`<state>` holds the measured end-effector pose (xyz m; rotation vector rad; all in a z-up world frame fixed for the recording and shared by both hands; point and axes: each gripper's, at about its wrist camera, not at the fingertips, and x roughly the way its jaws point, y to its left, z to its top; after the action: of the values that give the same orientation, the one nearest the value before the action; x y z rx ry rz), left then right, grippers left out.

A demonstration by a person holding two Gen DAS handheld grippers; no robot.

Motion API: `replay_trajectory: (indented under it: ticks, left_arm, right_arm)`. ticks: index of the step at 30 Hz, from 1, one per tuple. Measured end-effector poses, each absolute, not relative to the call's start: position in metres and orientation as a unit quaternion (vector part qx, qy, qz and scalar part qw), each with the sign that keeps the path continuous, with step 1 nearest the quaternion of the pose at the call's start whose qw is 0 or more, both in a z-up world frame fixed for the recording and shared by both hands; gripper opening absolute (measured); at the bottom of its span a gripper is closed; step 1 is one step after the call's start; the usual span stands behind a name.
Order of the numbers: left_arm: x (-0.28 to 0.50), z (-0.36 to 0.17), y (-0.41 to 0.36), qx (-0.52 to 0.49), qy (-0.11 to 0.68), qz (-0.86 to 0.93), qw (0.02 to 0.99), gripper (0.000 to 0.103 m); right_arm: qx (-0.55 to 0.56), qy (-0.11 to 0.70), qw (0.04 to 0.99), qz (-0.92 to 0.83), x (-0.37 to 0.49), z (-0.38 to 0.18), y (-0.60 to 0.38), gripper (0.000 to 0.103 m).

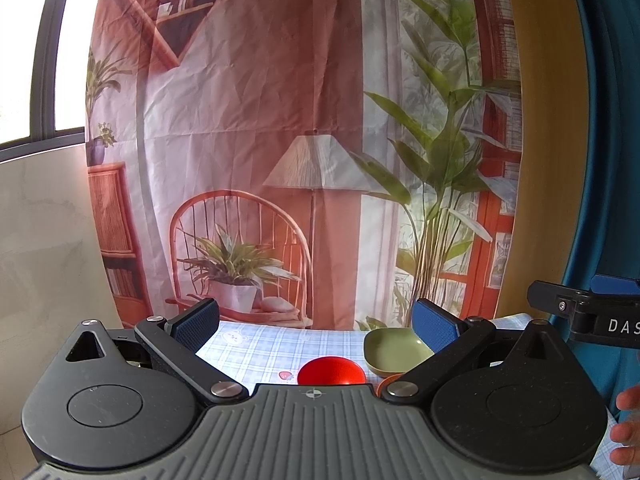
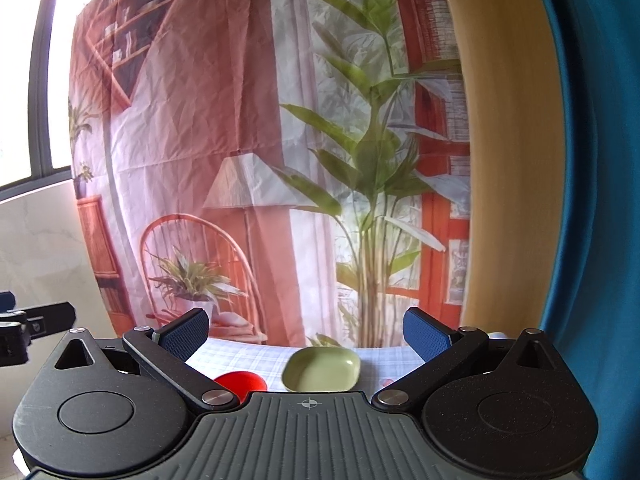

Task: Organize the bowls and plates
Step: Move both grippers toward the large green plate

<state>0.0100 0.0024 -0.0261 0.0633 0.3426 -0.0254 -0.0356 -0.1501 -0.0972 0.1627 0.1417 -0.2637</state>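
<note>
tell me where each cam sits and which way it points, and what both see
Left wrist: on the left gripper, facing forward across the checked tablecloth to a printed backdrop; shows its open jaws, the right gripper and a hand.
Right wrist: on the right gripper, same heading; shows its open jaws and the left gripper at the left edge.
Shared: red bowl, green dish, backdrop.

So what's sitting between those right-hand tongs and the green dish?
Nothing: in the right wrist view only bare checked tablecloth lies between the open right tongs and the green dish. The red bowl sits off to the left.
</note>
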Motion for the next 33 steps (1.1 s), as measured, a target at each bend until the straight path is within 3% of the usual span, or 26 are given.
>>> replay_trajectory:
  ticks: [33]
  left_arm:
    - [0.066, -0.174, -0.008, 0.024, 0.286, -0.028, 0.958, 0.103]
  right_arm:
    - [0.067, 0.188, 0.966, -0.164, 0.012, -0.254, -0.162, 0.103]
